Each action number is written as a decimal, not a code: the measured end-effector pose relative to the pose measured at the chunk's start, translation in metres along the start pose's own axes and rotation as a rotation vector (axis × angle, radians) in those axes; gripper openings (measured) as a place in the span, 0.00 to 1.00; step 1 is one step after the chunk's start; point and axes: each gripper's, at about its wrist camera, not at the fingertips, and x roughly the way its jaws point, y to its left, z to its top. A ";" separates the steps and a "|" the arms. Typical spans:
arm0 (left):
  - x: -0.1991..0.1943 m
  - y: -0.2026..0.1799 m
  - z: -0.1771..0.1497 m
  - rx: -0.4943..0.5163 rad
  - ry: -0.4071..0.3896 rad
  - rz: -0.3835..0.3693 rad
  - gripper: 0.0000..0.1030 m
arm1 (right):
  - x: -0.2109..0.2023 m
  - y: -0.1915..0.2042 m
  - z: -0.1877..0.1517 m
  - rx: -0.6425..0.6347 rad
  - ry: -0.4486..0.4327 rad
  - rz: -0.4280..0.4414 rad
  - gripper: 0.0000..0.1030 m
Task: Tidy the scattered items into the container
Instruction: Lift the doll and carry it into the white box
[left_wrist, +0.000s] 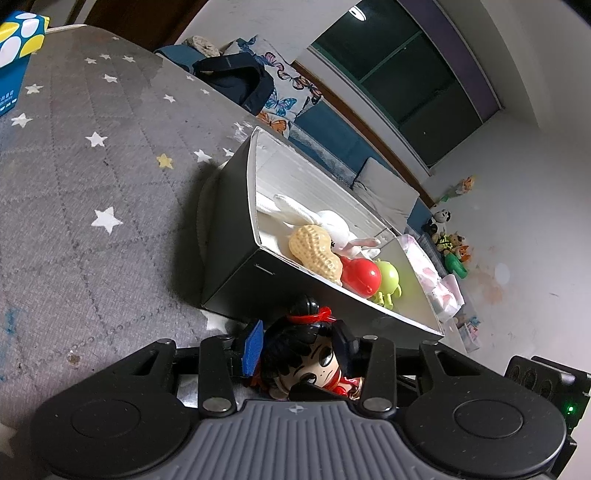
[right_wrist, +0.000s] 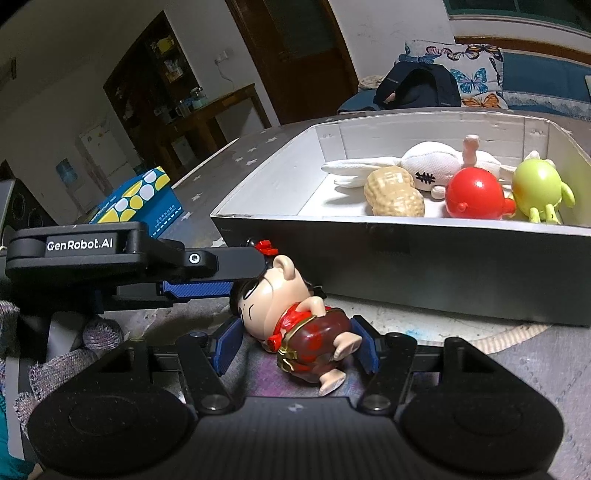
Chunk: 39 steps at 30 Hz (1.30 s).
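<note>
Beside box (right_wrist: 402, 266), on star-print bench (left_wrist: 92, 177): my left claw (left_wrist: 299, 347) clamped on doll's head (right_wrist: 258, 291); my right claw (right_wrist: 297, 345) wide, straddling doll's body untouched.

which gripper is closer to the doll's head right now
Left. The left gripper has its fingers on either side of the doll's head, seemingly clamping it. The right gripper is open lower down, straddling the doll's body and legs beside the box.

"GenRobot.AI" in white on the black body of the left hand-held gripper (right_wrist: 248, 281).
</note>
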 end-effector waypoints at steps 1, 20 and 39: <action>0.000 0.000 0.000 0.000 0.000 -0.001 0.43 | 0.000 0.000 0.000 -0.003 0.000 -0.002 0.63; -0.015 -0.034 -0.001 0.048 -0.033 -0.038 0.43 | -0.035 0.009 0.004 -0.055 -0.051 -0.022 0.62; 0.041 -0.063 0.073 0.036 -0.068 -0.010 0.42 | -0.022 -0.039 0.086 -0.031 -0.066 -0.028 0.54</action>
